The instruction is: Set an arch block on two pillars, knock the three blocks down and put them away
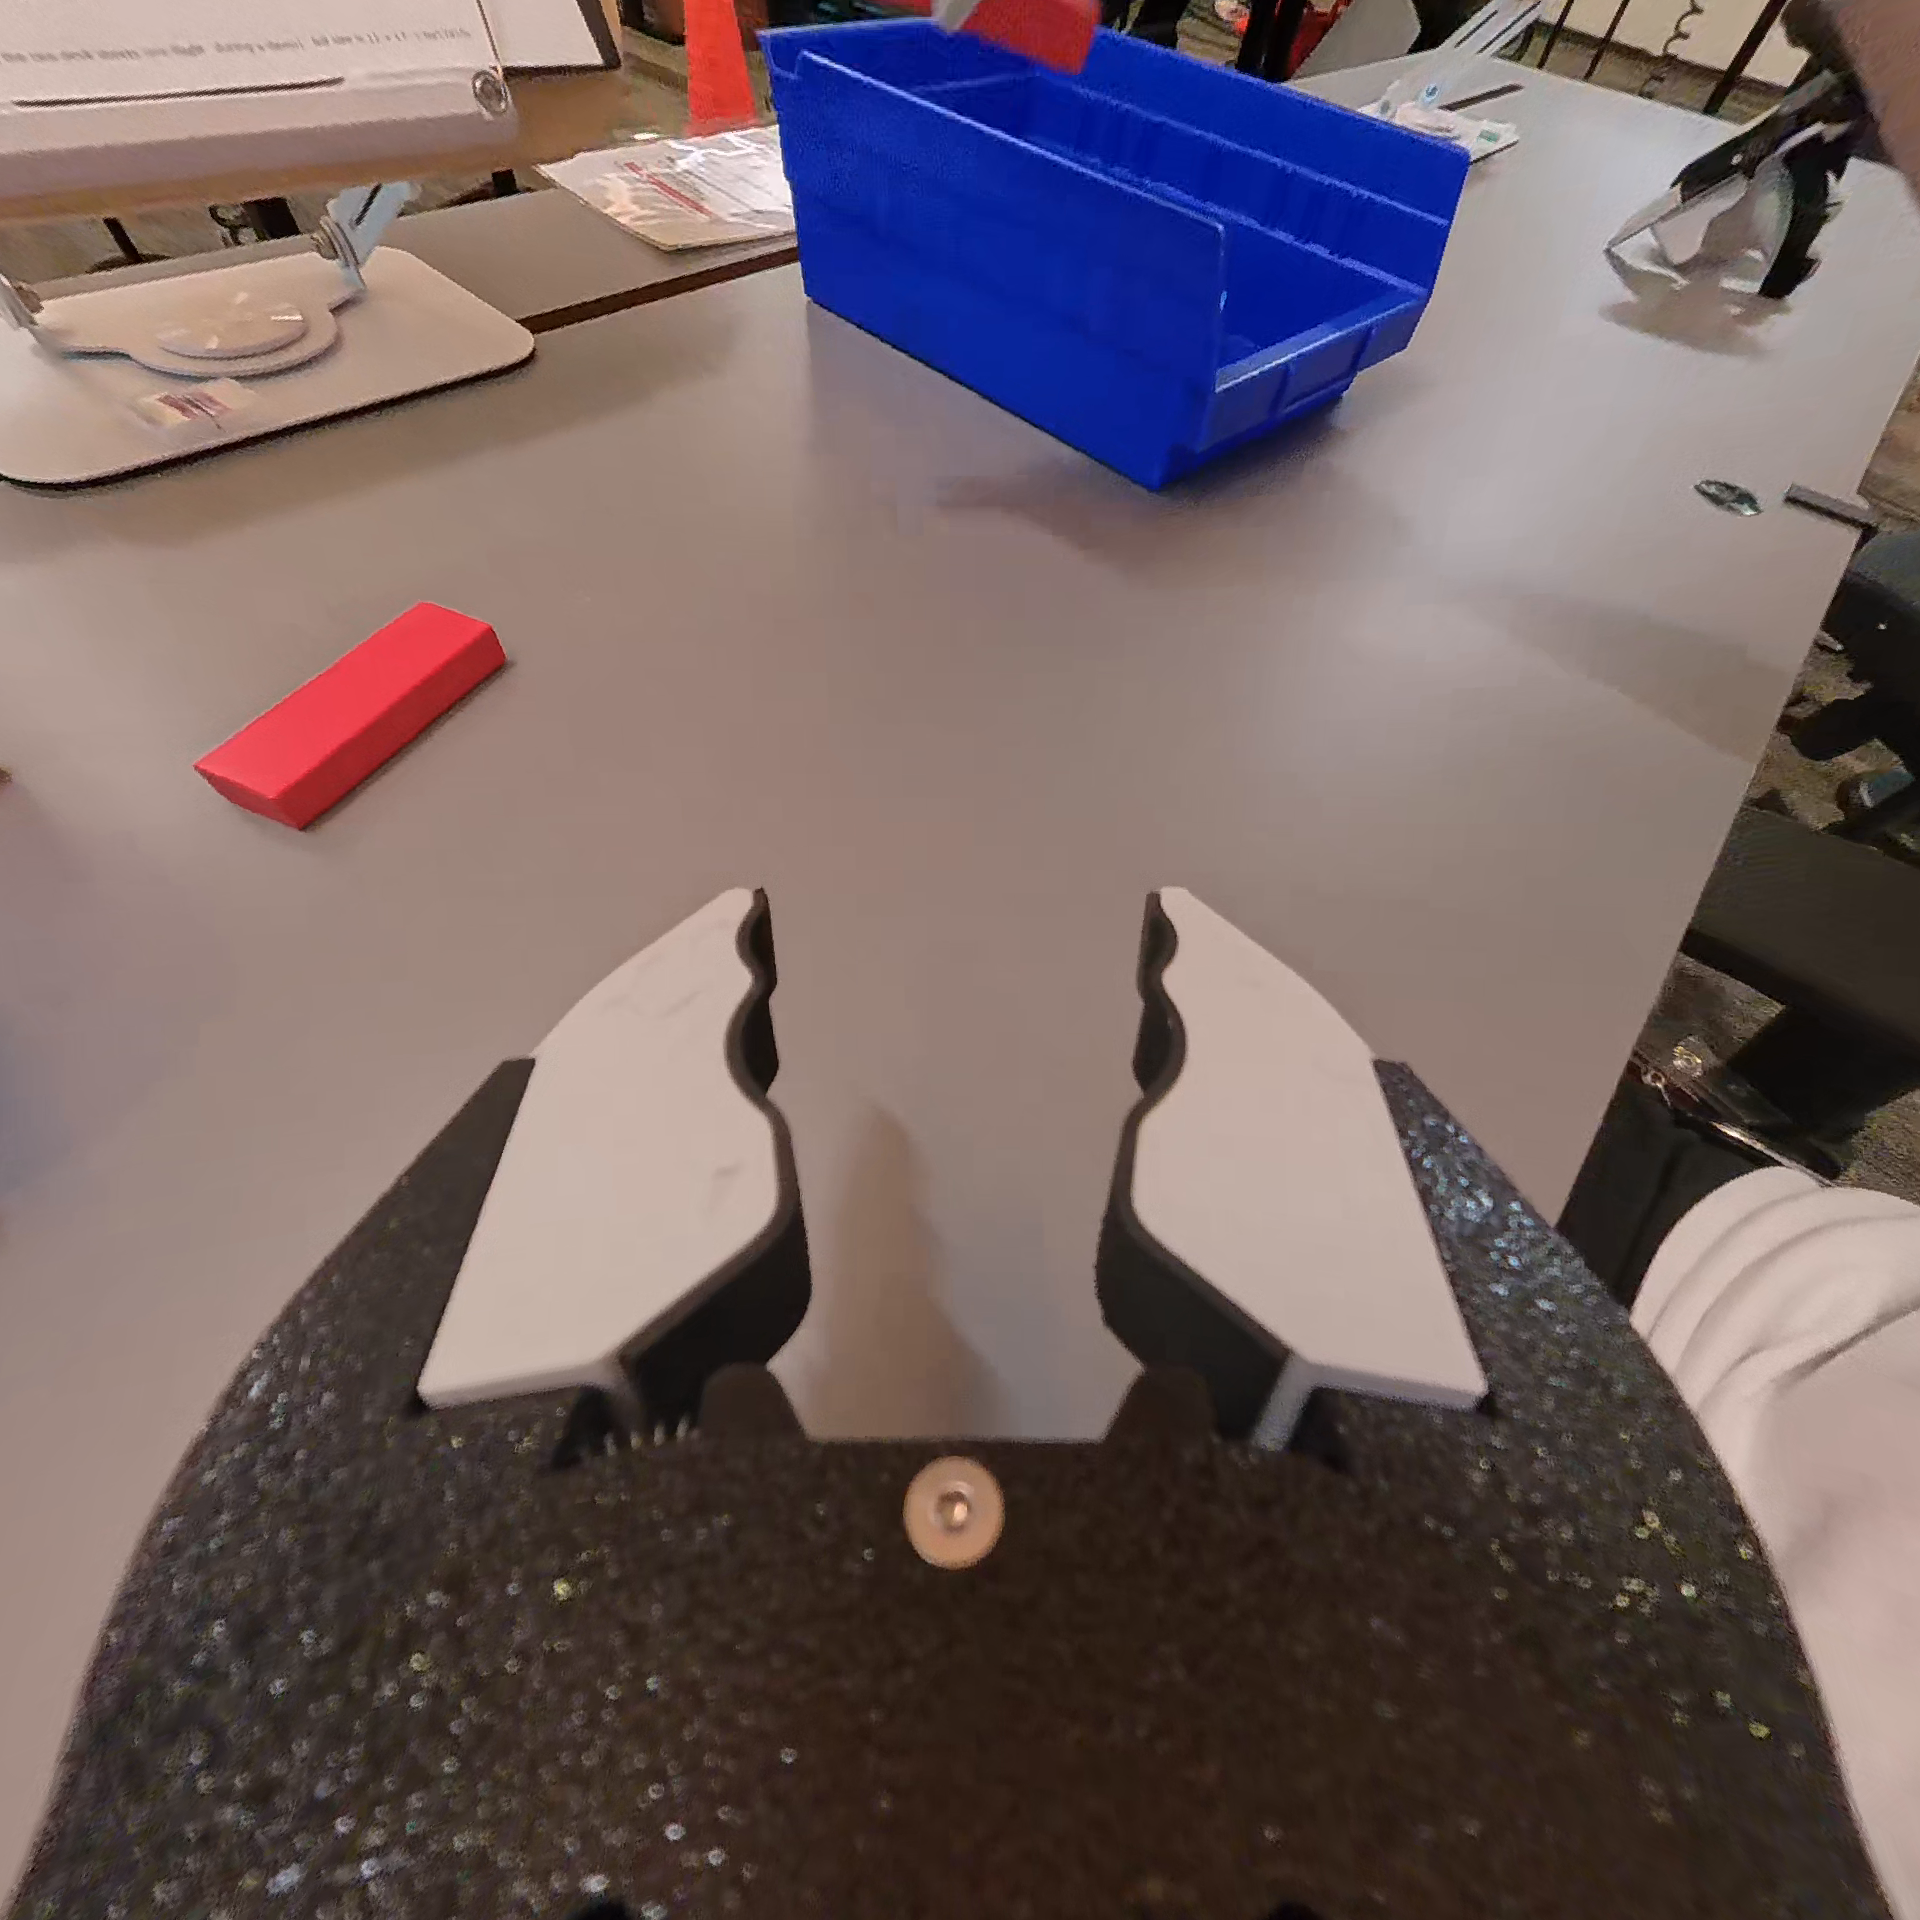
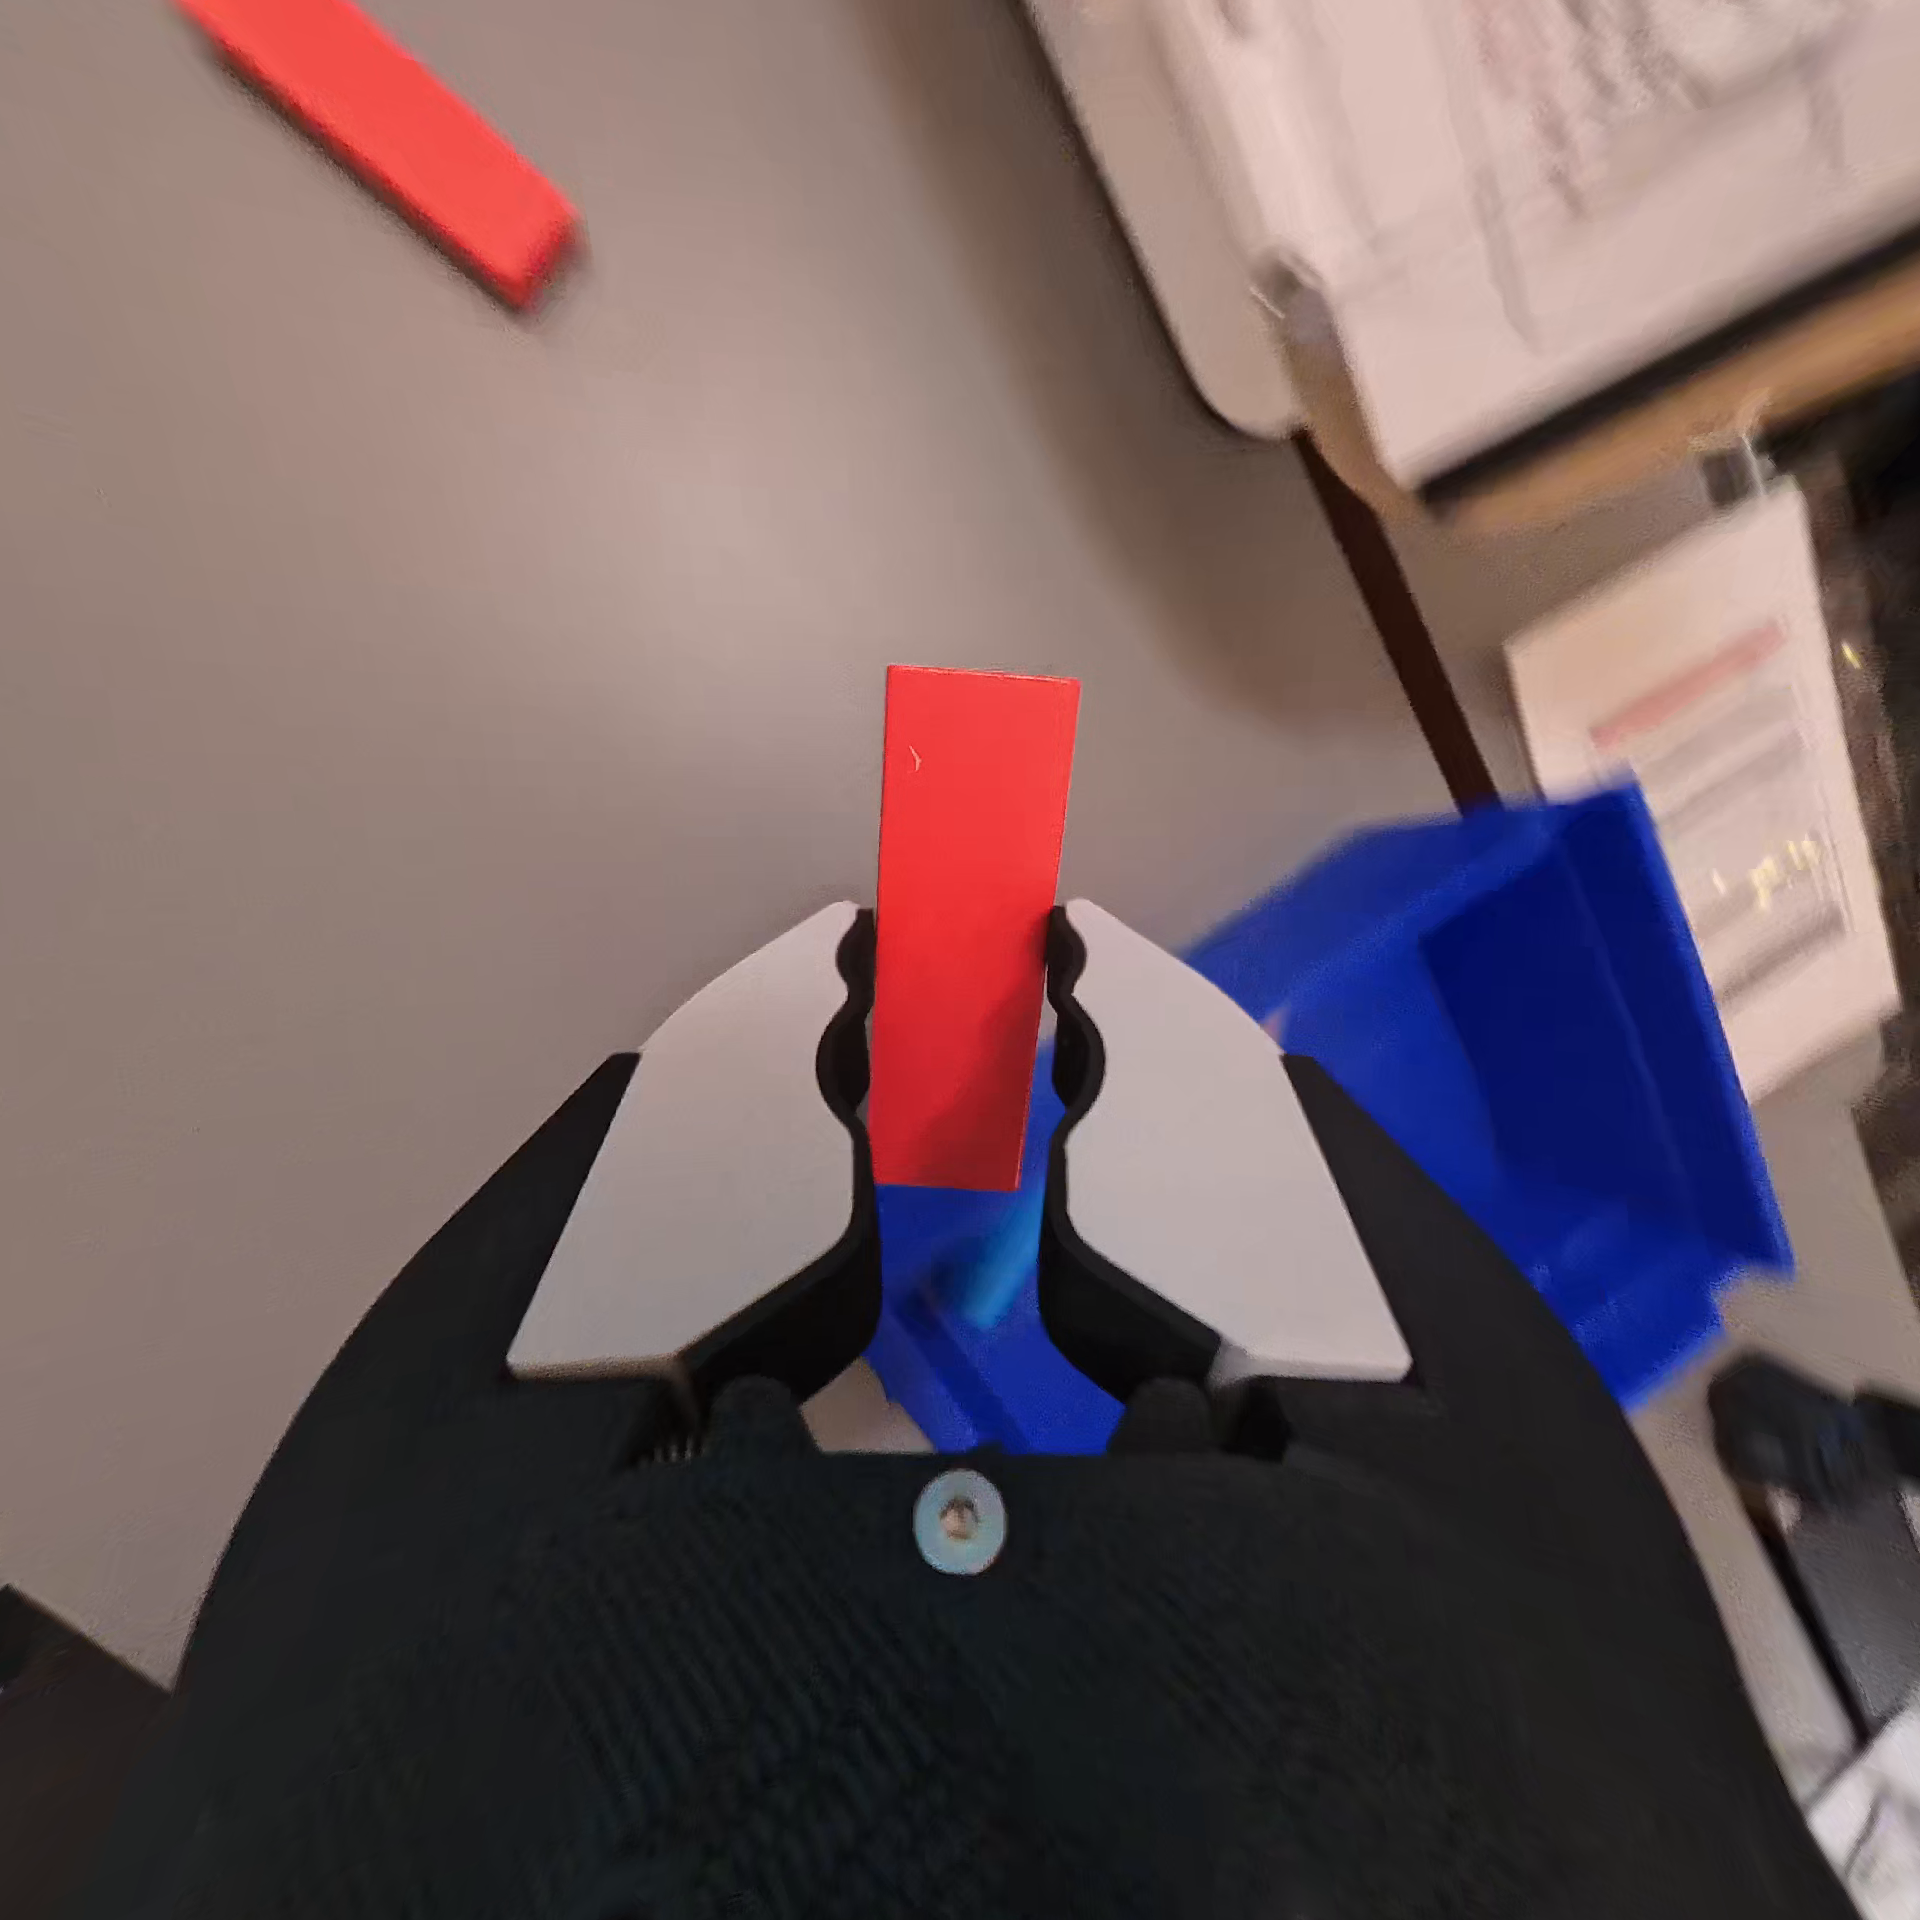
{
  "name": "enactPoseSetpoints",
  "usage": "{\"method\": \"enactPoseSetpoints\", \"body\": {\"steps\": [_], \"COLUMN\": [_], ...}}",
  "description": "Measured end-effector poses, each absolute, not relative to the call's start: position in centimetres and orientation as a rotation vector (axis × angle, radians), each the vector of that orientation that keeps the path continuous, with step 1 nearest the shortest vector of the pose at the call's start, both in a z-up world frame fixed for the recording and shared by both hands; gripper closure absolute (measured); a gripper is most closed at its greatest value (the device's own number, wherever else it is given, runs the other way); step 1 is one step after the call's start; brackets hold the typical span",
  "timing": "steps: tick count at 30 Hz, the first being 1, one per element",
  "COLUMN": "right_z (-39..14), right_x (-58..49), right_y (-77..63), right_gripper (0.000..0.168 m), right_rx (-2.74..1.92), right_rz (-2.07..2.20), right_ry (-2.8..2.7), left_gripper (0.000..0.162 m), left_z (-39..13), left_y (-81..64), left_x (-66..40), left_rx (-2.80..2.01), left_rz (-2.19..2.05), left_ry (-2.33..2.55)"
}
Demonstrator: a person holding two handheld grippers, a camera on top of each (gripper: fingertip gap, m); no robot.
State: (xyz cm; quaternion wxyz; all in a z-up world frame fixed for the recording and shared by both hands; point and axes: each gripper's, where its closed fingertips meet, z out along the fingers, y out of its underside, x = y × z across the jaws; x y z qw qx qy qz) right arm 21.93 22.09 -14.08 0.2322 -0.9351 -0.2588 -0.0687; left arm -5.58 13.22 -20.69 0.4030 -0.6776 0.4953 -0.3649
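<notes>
1. A red block point(image 1: 351, 715) is lying flat on the grey worktop point(image 1: 935, 644), to the left of the left tongs.
2. The left tongs point(image 1: 956, 914) are standing apart, holding nothing, hovering above the worktop.
3. A blue bin point(image 1: 1039, 260) is sitting further ahead.
4. The right tongs point(image 2: 961, 920) are clamping a second red block point(image 2: 966, 914) above the bin.

Left gripper point(image 1: 956, 914): jaws spread wide, nothing between them.
Right gripper point(image 2: 961, 914): jaws closed on a red block point(image 2: 971, 925).
</notes>
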Motion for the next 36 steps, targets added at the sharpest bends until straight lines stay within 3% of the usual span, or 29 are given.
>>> {"method": "enactPoseSetpoints", "body": {"steps": [1,6,14,17,21,25,28,36], "right_z": [-13.7,-18.3,-24.9,-24.8,-20.5,-13.9,-13.0,-21.7], "right_x": [24.5,33.9,36.7,36.5,35.2,26.2,15.5,2.7], "right_y": [21.1,14.9,11.7,12.4,13.2,16.5,18.8,27.7], "right_gripper": [0.136,0.136,0.136,0.121,0.117,0.120,0.122,0.103], "right_rx": [-2.600,-2.781,-2.855,-2.837,-2.775,-2.442,-2.195,-2.098], "right_rz": [-0.213,-0.192,-0.093,-0.078,-0.238,-0.219,0.030,0.177], "right_ry": [-0.626,-0.290,-0.237,-0.238,-0.326,-0.665,-1.015,-1.464], "left_gripper": [0.095,0.096,0.096,0.096,0.096,0.093,0.091,0.076], "left_z": [-20.5,-20.2,-20.7,-20.8,-21.2,-20.9,-20.6,-21.5], "left_y": [13.2,12.7,12.0,11.7,11.9,13.2,15.0,18.5], "left_x": [-5.7,-5.6,-4.2,-4.0,-4.1,-4.2,-4.4,-7.4], "left_rx": [-1.707,-1.690,-1.693,-1.681,-1.692,-1.699,-1.713,-1.811], "left_rz": [-0.921,-0.962,-1.014,-0.998,-0.988,-1.008,-1.006,-0.947], "left_ry": [1.245,1.225,1.250,1.266,1.263,1.176,1.038,0.803]}}
